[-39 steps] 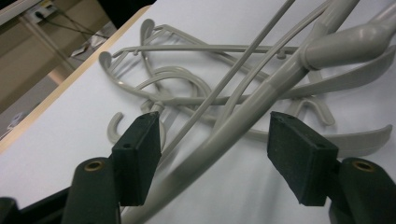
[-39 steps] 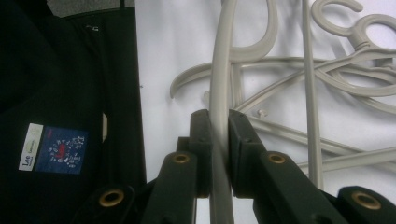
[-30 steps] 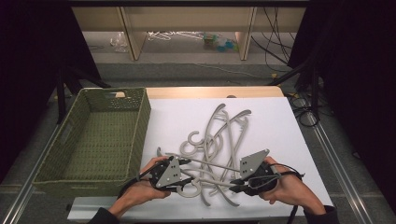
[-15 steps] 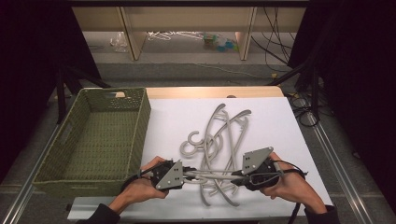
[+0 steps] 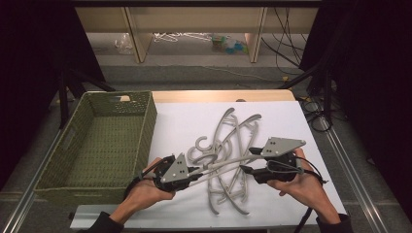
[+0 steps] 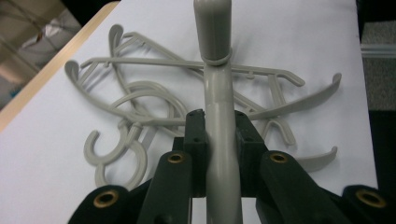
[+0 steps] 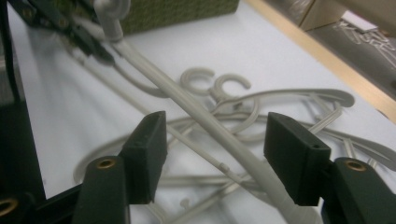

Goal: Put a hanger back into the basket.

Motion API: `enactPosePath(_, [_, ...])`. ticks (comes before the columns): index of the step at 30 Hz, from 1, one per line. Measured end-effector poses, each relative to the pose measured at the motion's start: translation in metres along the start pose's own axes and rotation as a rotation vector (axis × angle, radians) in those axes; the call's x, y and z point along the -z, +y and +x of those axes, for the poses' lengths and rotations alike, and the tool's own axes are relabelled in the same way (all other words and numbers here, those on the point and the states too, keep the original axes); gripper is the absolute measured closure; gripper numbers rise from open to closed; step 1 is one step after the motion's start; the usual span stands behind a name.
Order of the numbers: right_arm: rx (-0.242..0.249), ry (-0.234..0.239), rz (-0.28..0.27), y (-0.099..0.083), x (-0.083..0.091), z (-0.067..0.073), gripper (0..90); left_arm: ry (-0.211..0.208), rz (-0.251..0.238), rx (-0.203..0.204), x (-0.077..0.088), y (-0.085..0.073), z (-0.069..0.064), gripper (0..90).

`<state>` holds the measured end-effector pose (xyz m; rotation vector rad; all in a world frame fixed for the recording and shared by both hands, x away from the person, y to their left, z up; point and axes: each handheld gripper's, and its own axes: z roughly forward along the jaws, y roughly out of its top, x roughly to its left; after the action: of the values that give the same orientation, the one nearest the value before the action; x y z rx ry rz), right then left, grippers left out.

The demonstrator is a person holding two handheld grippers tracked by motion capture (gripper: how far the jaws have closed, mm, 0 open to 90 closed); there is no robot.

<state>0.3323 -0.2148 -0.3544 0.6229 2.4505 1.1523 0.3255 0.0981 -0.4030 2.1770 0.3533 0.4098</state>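
Several grey plastic hangers (image 5: 228, 145) lie tangled on the white table top (image 5: 184, 116). My left gripper (image 5: 198, 171) is shut on the straight bar of one hanger (image 6: 218, 98); the bar runs up between its jaws, over the pile (image 6: 135, 98). My right gripper (image 5: 245, 169) is open. The same hanger bar (image 7: 196, 109) passes between its spread jaws, closer to the right jaw, and I cannot tell if it touches. The right gripper (image 7: 215, 158) looks along the bar toward the left gripper (image 7: 88, 39) at its far end.
A green woven basket (image 5: 145, 121) stands on the left of the table, close beside the left hand, and its wall (image 7: 187, 11) shows in the right gripper view. The table's wooden far edge (image 5: 218, 95) lies behind the pile. Cables trail on the floor at right.
Both hands have risen slightly with the hanger bar stretched between the grippers. The right gripper has shifted a little to the right and away from me.
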Motion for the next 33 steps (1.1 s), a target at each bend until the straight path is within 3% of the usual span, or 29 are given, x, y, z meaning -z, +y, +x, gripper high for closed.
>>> enactPosePath(1, [-0.027,0.002,-0.008,0.000,0.002,0.001,37.8,0.005,0.000,0.027,0.002,0.001,0.001,78.9])
enactPosePath(2, [-0.032,0.004,-0.012,0.000,0.003,0.002,37.3,0.005,0.000,0.027,0.002,0.001,0.001,78.9])
enactPosePath(3, [-0.039,0.007,-0.011,-0.001,0.004,0.005,37.1,-0.004,0.011,0.116,0.006,0.001,0.007,78.9])
enactPosePath(4, [-0.041,0.006,-0.014,-0.002,0.004,0.008,37.1,-0.004,0.011,0.116,0.006,0.001,0.007,78.9])
enactPosePath(5, [-0.040,0.020,-0.014,-0.004,0.004,0.011,37.1,0.008,0.029,0.150,0.009,-0.001,0.013,78.9])
enactPosePath(7, [-0.042,0.030,-0.010,-0.007,0.003,0.014,37.1,0.008,0.053,0.148,0.010,-0.002,0.016,78.9])
enactPosePath(9, [-0.054,0.055,0.020,-0.017,0.000,0.023,37.1,0.003,0.047,0.237,0.015,-0.003,0.022,78.9])
enactPosePath(10, [-0.051,0.066,0.029,-0.020,-0.002,0.026,37.1,0.000,0.051,0.250,0.017,-0.002,0.024,78.9])
enactPosePath(16, [-0.051,0.090,0.051,-0.028,-0.006,0.031,37.2,0.015,0.040,0.259,0.035,0.011,0.026,78.9])
enactPosePath(20, [-0.064,0.099,0.066,-0.034,-0.010,0.034,37.2,0.033,-0.025,0.307,0.060,0.023,0.027,78.9])
enactPosePath(21, [-0.070,0.106,0.073,-0.036,-0.012,0.035,37.1,0.023,-0.057,0.316,0.074,0.027,0.032,78.9])
enactPosePath(24, [-0.075,0.116,0.079,-0.040,-0.015,0.036,36.9,0.058,-0.071,0.337,0.095,0.029,0.041,78.9])
enactPosePath(25, [-0.075,0.116,0.079,-0.040,-0.015,0.036,36.9,0.058,-0.071,0.337,0.095,0.029,0.041,78.9])
enactPosePath(29, [-0.082,0.124,0.089,-0.044,-0.018,0.036,36.7,0.151,-0.074,0.347,0.132,0.024,0.064,78.9])
enactPosePath(32, [-0.086,0.123,0.093,-0.045,-0.020,0.036,36.4,0.214,-0.052,0.344,0.151,0.018,0.077,78.9])
enactPosePath(33, [-0.088,0.126,0.098,-0.045,-0.020,0.035,36.3,0.214,-0.052,0.344,0.151,0.018,0.077,78.9])
